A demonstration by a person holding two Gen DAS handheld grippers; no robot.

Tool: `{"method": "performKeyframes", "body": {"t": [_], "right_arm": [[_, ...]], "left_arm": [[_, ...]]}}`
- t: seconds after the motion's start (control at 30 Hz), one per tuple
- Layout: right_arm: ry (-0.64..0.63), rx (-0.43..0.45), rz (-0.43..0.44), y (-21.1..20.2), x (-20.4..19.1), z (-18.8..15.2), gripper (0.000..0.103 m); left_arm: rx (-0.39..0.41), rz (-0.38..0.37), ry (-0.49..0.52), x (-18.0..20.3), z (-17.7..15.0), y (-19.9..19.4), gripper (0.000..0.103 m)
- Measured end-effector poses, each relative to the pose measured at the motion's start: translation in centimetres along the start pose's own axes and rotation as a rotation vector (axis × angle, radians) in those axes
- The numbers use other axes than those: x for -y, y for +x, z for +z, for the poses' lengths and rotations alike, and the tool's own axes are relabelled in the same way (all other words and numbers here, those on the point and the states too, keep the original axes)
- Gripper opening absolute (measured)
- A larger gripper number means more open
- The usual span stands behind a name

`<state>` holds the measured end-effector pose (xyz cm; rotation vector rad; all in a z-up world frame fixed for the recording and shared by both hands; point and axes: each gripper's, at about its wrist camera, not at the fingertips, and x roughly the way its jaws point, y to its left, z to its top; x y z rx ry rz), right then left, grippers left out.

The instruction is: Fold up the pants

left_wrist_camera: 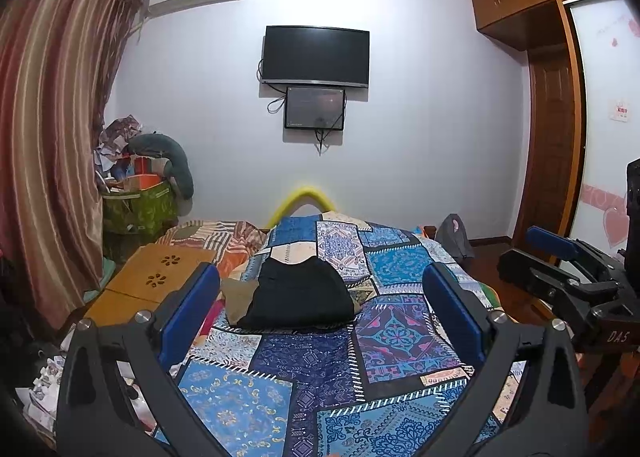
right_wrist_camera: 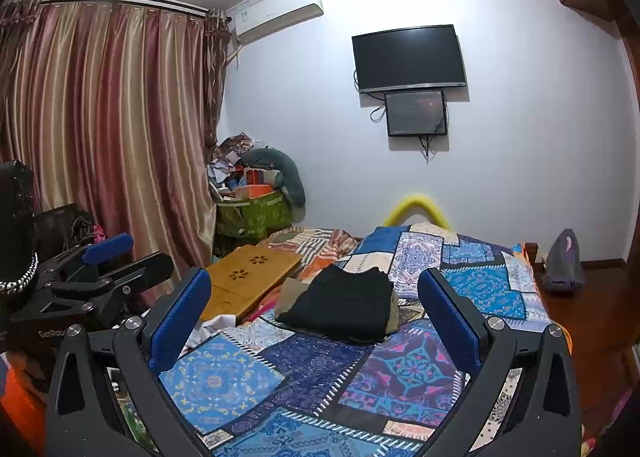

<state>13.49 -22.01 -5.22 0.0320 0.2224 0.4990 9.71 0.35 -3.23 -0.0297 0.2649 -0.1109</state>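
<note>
Folded black pants (left_wrist_camera: pixel 300 293) lie on top of a folded khaki garment (left_wrist_camera: pixel 236 299) in the middle of the bed with the blue patchwork cover (left_wrist_camera: pixel 320 369). The same pile shows in the right wrist view, black pants (right_wrist_camera: pixel 344 303) on the cover (right_wrist_camera: pixel 312 369). My left gripper (left_wrist_camera: pixel 320 297) is open and empty, held above the near part of the bed, short of the pile. My right gripper (right_wrist_camera: pixel 314 297) is open and empty too, level with the left one. Each gripper shows at the other view's edge, the right one (left_wrist_camera: pixel 560 257) and the left one (right_wrist_camera: pixel 108 253).
A wooden lap tray (left_wrist_camera: pixel 156 277) lies on the bed's left side beside a striped orange cloth (left_wrist_camera: pixel 224 241). A cluttered green bin (left_wrist_camera: pixel 140 209) and curtains (left_wrist_camera: pixel 48 137) stand left. A grey bag (left_wrist_camera: pixel 454 237) sits on the wooden floor at right. A TV (left_wrist_camera: pixel 316 55) hangs ahead.
</note>
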Motion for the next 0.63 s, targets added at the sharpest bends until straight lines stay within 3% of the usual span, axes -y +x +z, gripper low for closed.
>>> {"method": "performKeyframes", "body": {"t": [0.63], "right_arm": [[0.016,-0.006,0.006,0.13,0.46,-0.21,0.103]], "left_arm": [[-0.021,-0.008,-0.019,0.33,-0.19,0.61,0.103]]}}
